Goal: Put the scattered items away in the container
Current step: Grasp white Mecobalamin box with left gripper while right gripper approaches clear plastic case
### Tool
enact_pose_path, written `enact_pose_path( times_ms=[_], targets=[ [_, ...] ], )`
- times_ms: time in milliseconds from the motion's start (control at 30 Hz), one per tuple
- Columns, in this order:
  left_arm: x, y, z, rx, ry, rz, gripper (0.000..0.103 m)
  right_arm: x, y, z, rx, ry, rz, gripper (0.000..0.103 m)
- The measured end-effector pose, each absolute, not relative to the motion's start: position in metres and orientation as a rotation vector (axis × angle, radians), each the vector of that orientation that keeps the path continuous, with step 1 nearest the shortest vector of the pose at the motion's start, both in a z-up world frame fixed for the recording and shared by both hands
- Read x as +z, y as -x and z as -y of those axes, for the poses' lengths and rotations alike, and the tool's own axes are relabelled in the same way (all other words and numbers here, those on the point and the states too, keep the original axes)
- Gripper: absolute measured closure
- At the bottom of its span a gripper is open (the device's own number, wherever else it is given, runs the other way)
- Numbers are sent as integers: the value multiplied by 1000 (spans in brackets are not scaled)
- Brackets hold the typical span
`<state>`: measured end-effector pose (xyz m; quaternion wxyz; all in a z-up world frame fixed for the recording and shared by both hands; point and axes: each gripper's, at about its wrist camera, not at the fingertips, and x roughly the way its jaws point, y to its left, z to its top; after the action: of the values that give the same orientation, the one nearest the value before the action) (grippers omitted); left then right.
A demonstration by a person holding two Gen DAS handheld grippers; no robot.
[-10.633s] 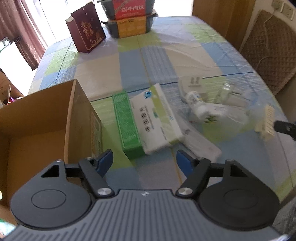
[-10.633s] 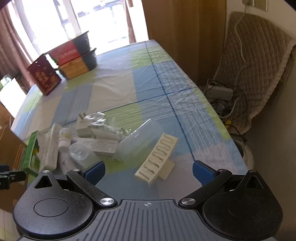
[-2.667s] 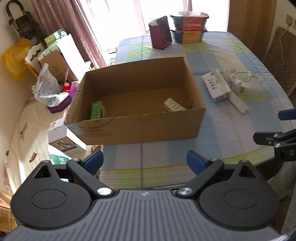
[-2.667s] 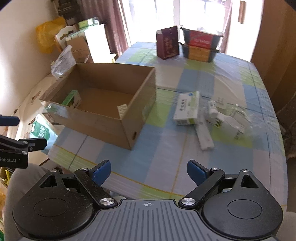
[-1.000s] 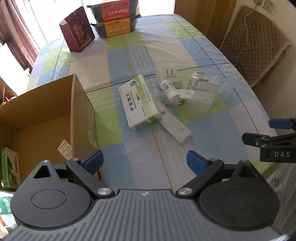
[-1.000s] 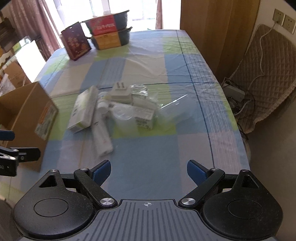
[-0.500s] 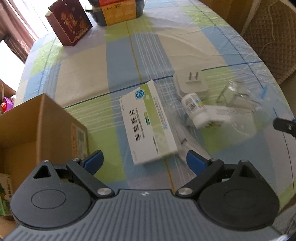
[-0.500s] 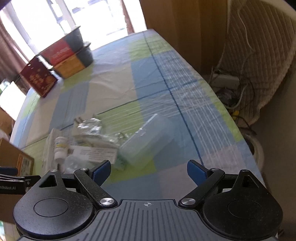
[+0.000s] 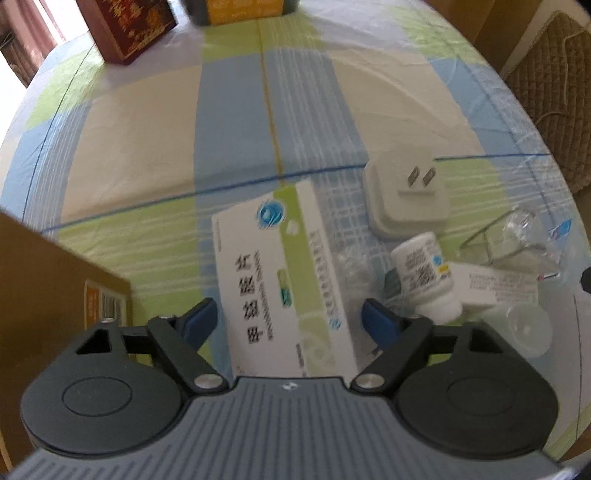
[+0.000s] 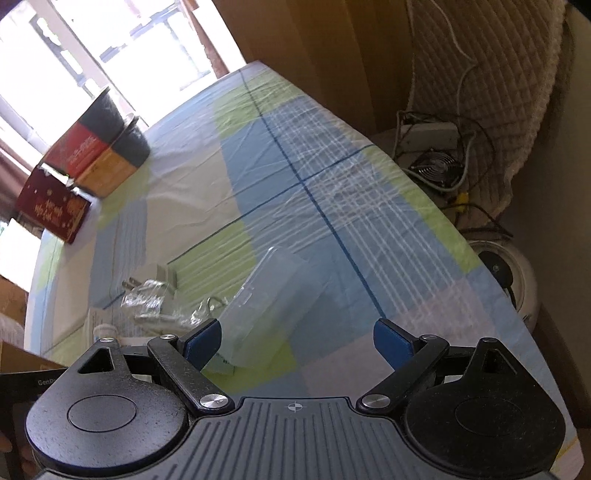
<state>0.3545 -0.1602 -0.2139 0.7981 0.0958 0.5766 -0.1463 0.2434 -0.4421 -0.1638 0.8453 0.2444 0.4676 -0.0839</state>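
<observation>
A white and green medicine box point(image 9: 284, 284) lies flat on the checked tablecloth, between the blue fingertips of my open left gripper point(image 9: 290, 321), which straddles its near half. To its right are a white plug adapter point(image 9: 406, 199), a small white bottle point(image 9: 424, 280) on its side and a crumpled clear bag point(image 9: 517, 240). The cardboard box point(image 9: 48, 295) shows its corner at the left. My right gripper point(image 10: 295, 339) is open above the table, with a clear plastic case point(image 10: 269, 299) lying by its left fingertip, not gripped. The plug adapter point(image 10: 162, 277) sits further left.
A dark red gift box point(image 9: 129, 26) and stacked food containers point(image 10: 99, 155) stand at the table's far end. Beyond the right edge of the table are a quilted chair point(image 10: 498, 92), cables and a small fan point(image 10: 436, 166) on the floor.
My left gripper has come down and forward, so the medicine box now lies between its fingertips. My right gripper has moved closer to the clear case.
</observation>
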Motion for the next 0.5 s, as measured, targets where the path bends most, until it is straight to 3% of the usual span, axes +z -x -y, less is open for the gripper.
enact_pose_path(
  times_ms=[133,267,500],
  targets=[
    [-211,-352,160,-314,-222,-1232,34,-166,-245,445,-184,-539,-989,9],
    [-200,-335,159,-302,-250,-1237,59,-167,-247,442,-174,-526,-995,9],
    [-200,-299,151,-277,-263,-1301,64,-170,-246,440,-173,-522,-1002,9]
  ],
)
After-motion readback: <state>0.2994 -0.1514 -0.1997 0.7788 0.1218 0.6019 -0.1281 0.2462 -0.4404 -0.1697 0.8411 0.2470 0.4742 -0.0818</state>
